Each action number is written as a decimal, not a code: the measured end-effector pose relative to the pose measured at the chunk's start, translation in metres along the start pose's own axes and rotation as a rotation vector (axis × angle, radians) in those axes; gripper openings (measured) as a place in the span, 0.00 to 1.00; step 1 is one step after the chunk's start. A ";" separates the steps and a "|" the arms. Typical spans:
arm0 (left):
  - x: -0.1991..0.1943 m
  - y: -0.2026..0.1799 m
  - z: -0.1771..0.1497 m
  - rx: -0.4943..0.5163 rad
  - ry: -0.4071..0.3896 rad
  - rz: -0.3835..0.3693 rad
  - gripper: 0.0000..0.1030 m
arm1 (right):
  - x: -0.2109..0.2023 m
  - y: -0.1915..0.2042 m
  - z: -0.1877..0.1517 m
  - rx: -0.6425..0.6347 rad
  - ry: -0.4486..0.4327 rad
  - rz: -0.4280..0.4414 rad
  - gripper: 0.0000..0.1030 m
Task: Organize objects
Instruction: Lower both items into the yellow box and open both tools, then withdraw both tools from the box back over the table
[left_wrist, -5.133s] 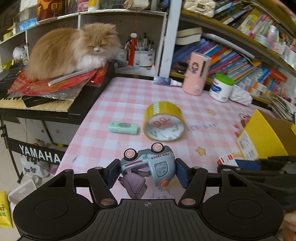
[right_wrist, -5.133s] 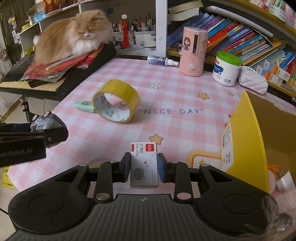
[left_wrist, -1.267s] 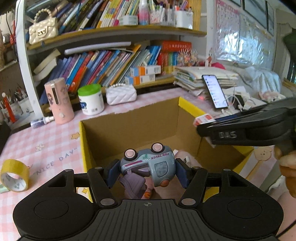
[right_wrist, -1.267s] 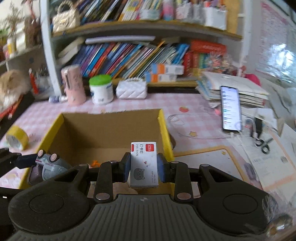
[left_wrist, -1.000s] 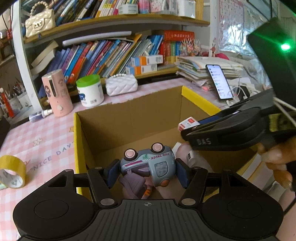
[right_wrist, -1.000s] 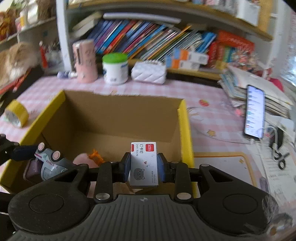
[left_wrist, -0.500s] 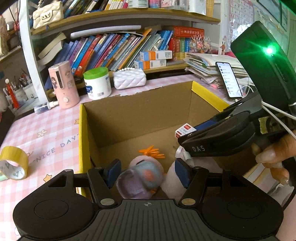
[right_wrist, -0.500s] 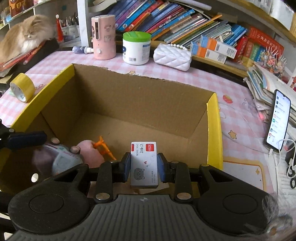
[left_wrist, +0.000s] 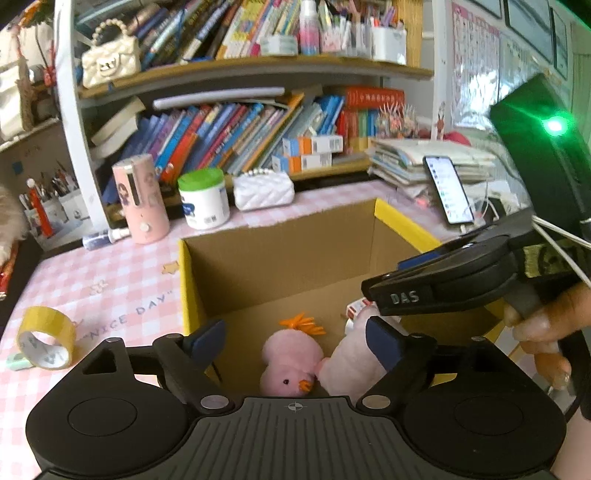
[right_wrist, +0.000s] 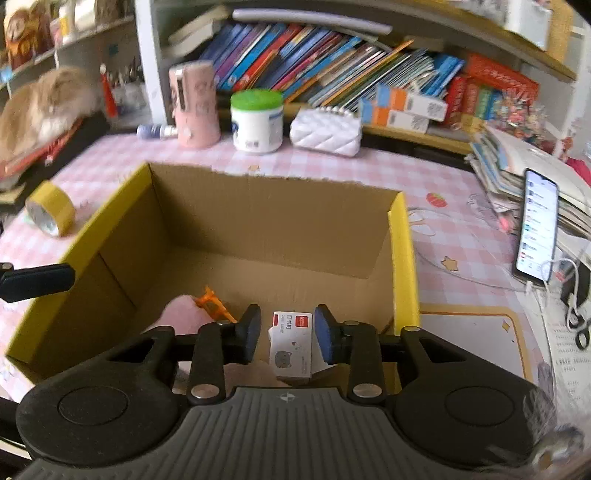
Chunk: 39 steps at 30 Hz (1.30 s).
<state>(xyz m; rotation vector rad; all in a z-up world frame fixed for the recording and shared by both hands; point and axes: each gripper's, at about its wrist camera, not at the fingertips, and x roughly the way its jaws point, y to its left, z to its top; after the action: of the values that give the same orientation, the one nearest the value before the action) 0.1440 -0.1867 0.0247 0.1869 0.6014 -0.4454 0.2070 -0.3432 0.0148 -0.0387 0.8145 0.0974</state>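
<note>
An open cardboard box with yellow rims (left_wrist: 188, 280) (right_wrist: 402, 236) stands on the pink checked table. My left gripper (left_wrist: 295, 341) is open and empty above its near left corner. Pink plush toys (left_wrist: 291, 362) lie on the box floor; the toy truck is out of sight. My right gripper (right_wrist: 288, 334) is open over the box's near right side, and the small white card box (right_wrist: 291, 343) sits loose between its fingers, tilted, inside the box. The right gripper also shows in the left wrist view (left_wrist: 373, 295).
A yellow tape roll (left_wrist: 46, 338) (right_wrist: 50, 208) and a mint eraser (left_wrist: 18, 361) lie left of the box. A pink bottle (left_wrist: 142, 203), a green-lidded jar (left_wrist: 203, 199) and a white purse (left_wrist: 264, 192) stand behind it. A phone (right_wrist: 535, 225) leans at the right. A cat (right_wrist: 40, 107) lies far left.
My left gripper opened and dropped the toy truck into the box. My right gripper, shut on the card box half a second ago, has now opened and released it.
</note>
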 end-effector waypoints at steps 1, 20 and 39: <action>-0.005 0.001 -0.001 -0.005 -0.009 0.004 0.84 | -0.006 0.000 -0.001 0.015 -0.017 -0.006 0.36; -0.069 0.030 -0.046 -0.042 -0.025 -0.012 0.87 | -0.107 0.027 -0.075 0.241 -0.224 -0.272 0.51; -0.112 0.078 -0.115 -0.076 0.121 -0.014 0.88 | -0.110 0.135 -0.147 0.251 -0.014 -0.256 0.68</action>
<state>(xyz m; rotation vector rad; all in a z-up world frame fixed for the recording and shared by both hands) 0.0401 -0.0441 0.0001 0.1378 0.7372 -0.4256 0.0117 -0.2272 -0.0061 0.0949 0.7963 -0.2458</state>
